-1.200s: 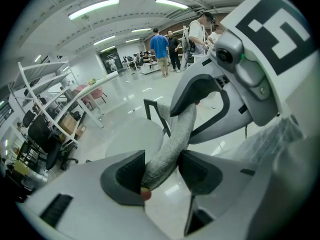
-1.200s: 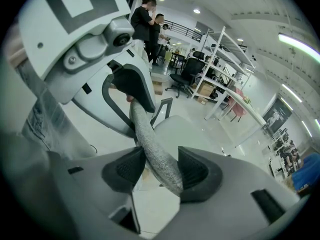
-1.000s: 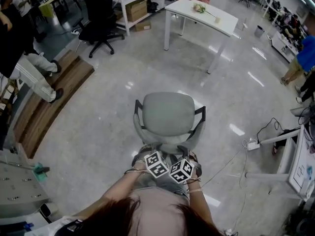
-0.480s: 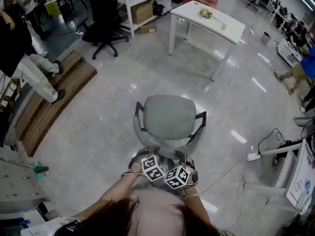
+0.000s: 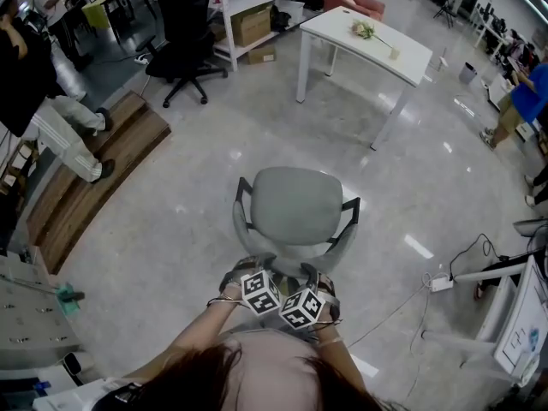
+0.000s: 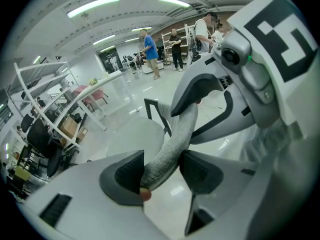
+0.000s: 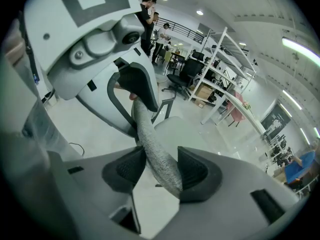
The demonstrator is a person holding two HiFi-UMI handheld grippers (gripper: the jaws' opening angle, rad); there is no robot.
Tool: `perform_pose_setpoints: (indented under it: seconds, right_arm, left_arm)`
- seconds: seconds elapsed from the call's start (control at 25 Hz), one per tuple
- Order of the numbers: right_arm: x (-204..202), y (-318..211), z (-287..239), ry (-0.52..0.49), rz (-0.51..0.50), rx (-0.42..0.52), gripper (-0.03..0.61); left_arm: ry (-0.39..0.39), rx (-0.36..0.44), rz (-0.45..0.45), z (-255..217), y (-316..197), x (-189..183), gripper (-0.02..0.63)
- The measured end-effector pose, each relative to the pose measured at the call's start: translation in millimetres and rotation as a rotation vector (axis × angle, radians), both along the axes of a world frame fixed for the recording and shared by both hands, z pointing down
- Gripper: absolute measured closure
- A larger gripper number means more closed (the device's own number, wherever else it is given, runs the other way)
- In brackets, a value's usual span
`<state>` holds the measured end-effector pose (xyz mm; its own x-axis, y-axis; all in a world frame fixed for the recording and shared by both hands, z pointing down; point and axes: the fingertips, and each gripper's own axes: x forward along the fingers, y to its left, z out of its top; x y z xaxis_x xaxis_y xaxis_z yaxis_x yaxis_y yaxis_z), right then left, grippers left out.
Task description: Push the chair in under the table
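A grey office chair with black armrests stands on the glossy floor, its seat facing a white table further ahead. In the head view both grippers sit side by side at the top of the backrest, the left gripper beside the right gripper. In the left gripper view, the left gripper is shut on the grey fabric backrest rim. In the right gripper view, the right gripper is shut on the same rim.
A black office chair and white shelving with cardboard boxes stand at the back left. A wooden platform and a walking person are at the left. A power strip with cables lies at the right. Flowers lie on the table.
The chair and both grippers have rolled forward together. The white table now sits nearer and lower in the head view. Both grips on the backrest are unchanged.
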<state>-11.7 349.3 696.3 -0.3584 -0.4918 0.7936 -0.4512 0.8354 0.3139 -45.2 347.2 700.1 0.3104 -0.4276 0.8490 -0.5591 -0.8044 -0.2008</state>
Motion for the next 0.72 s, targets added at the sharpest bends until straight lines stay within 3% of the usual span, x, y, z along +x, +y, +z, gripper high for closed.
perform_pose_setpoints:
  seconds: [0.72]
  right_arm:
    - [-7,-40,-2,-0.007,-0.037,0.008,0.367]
  left_arm:
    - [-0.012,-0.012,0.004,-2,-41,-6,0.387]
